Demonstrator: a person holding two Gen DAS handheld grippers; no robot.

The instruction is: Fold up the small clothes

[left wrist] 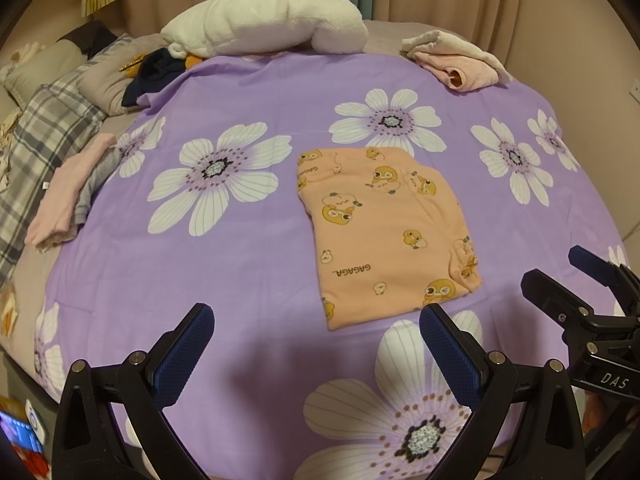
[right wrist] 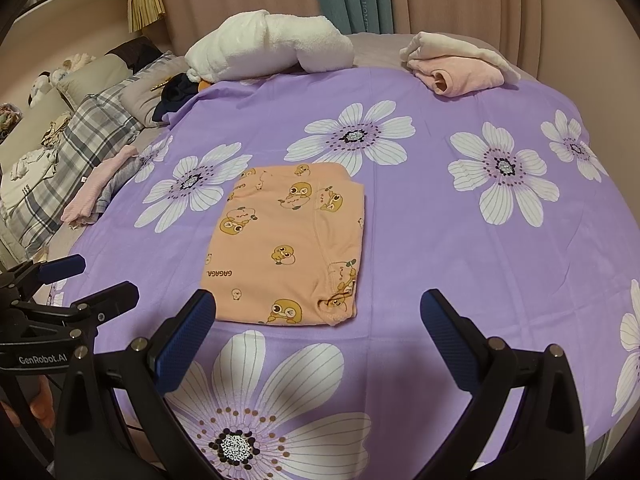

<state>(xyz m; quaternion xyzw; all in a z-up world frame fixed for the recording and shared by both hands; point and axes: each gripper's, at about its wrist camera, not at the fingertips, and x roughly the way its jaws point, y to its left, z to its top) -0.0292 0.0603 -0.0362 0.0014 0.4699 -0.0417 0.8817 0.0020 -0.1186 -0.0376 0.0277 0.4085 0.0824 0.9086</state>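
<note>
Peach duck-print garment (left wrist: 384,232), "GAGAGA" lettering on it, lies mid-sheet on the purple floral bedsheet (left wrist: 248,264). It is folded into a compact, roughly rectangular stack, layered edges showing along its right side and a rolled hem at the near right corner. Flat, edges fairly square. Judged: this piece looks finished or nearly so.

Left gripper (left wrist: 316,354): fingers spread wide, holding nothing, hovering short of the garment's near edge. Right gripper (right wrist: 316,336): likewise spread and empty, near the same edge, not touching the cloth.

Outward: pink and grey clothes (left wrist: 68,196) lie at the sheet's left edge, seemingly folded. Pink and cream clothes (left wrist: 456,60) sit loosely bunched at the far right, probably left to do. White fluffy blanket (left wrist: 264,20) is rolled at the far edge; plaid bedding (left wrist: 44,140) lies left.
</note>
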